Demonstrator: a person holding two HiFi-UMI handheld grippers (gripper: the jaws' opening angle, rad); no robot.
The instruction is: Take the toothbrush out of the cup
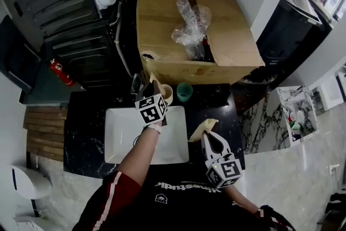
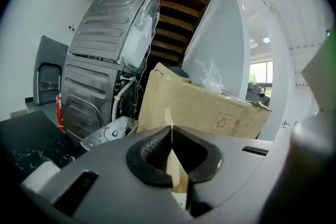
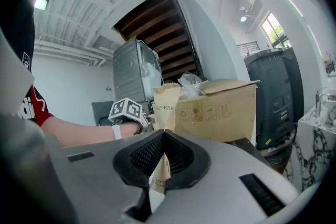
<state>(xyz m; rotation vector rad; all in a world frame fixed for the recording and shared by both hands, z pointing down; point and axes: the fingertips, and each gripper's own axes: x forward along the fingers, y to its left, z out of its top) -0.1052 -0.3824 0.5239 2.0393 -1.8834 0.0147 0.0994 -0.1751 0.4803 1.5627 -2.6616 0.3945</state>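
Observation:
My left gripper (image 1: 153,89) is at the back of the dark counter, right beside a beige cup (image 1: 167,93). Its jaws are shut on a thin tan stick (image 2: 169,122), seemingly the toothbrush, seen edge-on and poking up past the tips (image 1: 153,79). In the head view I cannot tell whether its lower end is still in the cup. My right gripper (image 1: 208,137) is nearer me on the right, shut on a tan paper packet (image 3: 165,102) with dark print, whose free end (image 1: 203,128) points left over the tray's corner.
A teal cup (image 1: 184,91) stands right of the beige one. A white rectangular tray (image 1: 124,138) lies on the counter under my left forearm. Behind the cups is a big open cardboard box (image 1: 162,35) with crumpled plastic (image 1: 190,24). A grey machine (image 2: 100,71) stands at the left.

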